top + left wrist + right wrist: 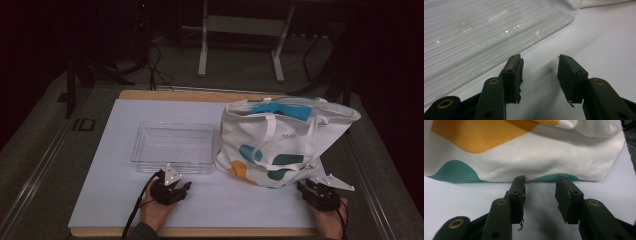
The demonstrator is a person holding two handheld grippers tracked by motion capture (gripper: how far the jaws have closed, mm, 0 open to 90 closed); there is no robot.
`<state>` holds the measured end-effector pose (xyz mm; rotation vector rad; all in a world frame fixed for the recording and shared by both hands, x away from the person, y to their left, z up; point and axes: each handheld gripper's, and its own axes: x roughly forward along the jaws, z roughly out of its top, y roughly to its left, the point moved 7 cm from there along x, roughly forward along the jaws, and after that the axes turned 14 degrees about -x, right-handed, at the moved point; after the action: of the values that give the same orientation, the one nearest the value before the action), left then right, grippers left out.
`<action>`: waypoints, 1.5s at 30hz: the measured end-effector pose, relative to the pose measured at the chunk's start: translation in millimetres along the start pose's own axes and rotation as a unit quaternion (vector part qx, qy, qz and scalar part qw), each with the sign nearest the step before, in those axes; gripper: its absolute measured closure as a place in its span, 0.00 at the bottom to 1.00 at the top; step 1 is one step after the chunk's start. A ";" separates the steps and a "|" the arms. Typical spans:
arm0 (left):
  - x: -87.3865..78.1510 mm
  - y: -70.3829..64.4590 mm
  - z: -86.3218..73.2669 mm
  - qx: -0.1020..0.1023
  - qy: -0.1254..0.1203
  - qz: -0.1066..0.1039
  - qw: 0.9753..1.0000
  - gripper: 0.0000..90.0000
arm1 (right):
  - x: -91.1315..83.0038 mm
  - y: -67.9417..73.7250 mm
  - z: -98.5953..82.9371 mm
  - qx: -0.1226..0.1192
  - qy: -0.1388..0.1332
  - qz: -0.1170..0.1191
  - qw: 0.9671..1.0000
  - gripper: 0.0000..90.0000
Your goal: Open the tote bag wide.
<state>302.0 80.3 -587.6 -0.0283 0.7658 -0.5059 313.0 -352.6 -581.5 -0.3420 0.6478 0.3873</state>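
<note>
Left tongs (183,189) spread beside empty clear tray (172,148), right tongs (303,186) spread before tote bag (280,142) holding blue item (285,110)

this is looking like a lab or recording studio rather than a home. black curtains (390,60) are closing in the dark room, cables (156,67) are trailing over the grey carpet, and a metal equipment stand (240,30) is standing at the back. the wooden surface (170,95) is wearing a plain white sheet (115,175) (a staged backdrop) and is sitting between metal rails (42,165).
</note>
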 end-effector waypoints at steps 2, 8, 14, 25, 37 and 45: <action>-0.2 -0.5 -0.2 0.004 0.001 -0.002 1.000 0.62 | -0.3 0.2 0.2 0.000 -0.002 0.001 1.000 0.65; 0.0 -4.2 -0.9 0.024 -0.003 0.008 1.000 0.65 | 0.0 2.7 1.3 -0.012 0.000 0.009 1.000 0.69; -1.3 -6.0 -1.2 0.025 0.003 -0.006 1.000 0.68 | -3.2 2.5 3.1 -0.002 -0.009 0.020 1.000 0.72; -27.6 -26.8 11.3 0.066 -0.014 -0.047 0.997 0.71 | -22.4 6.2 19.1 0.014 -0.040 0.045 0.998 0.69; -44.7 -34.7 41.9 0.098 -0.023 -0.072 0.992 0.68 | -42.9 -9.2 45.1 0.013 -0.055 0.060 0.997 0.67; -48.0 -39.4 64.7 0.114 -0.032 -0.080 0.990 0.68 | -55.0 -21.0 63.0 0.018 -0.077 0.067 0.995 0.67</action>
<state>299.3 57.0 -501.0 0.1067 0.6416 -0.7397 314.6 -357.5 -495.4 -0.2313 0.5271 0.5246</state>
